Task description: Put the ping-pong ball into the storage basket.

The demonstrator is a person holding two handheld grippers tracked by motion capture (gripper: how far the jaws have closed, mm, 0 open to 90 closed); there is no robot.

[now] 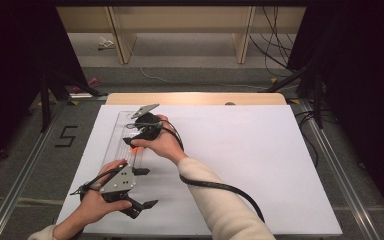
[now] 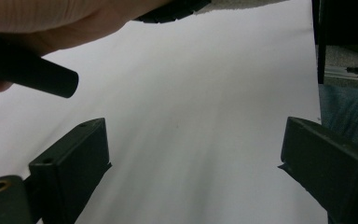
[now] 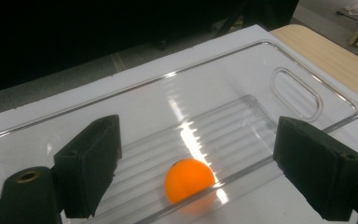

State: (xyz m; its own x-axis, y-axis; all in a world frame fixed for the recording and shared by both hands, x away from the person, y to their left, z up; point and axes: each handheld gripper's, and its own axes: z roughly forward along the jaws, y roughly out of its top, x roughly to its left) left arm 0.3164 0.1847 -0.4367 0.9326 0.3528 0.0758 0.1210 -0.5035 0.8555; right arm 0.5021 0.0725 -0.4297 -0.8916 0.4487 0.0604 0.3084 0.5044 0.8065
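One small orange ball (image 3: 189, 180), smooth and round with a faint dark mark near its top, lies in the ribbed middle trough of a clear plastic tray (image 3: 242, 77). It rests against the trough's near wall, and a bright streak of light runs across the ribs right behind it. The tray is long and flat, with an oval handle cutout at one end, and it sits on the white sheet (image 1: 240, 160) that covers the table, toward the sheet's left side in the high view. From above, the ball (image 1: 134, 147) shows as a spot of orange just under the right hand.

The right gripper (image 3: 196, 158) hovers over the tray with its two black jaws spread wide. The ball sits low between them, touched by neither pad. In the high view, the right gripper (image 1: 139, 141) points left across the tray, the forearm in a cream sleeve (image 1: 225, 210) reaching in from the bottom edge.

The left gripper (image 2: 193, 154) rests near the front left of the sheet, its jaws also wide apart with bare white paper between them. In the high view the left gripper (image 1: 142, 192) holds nothing.
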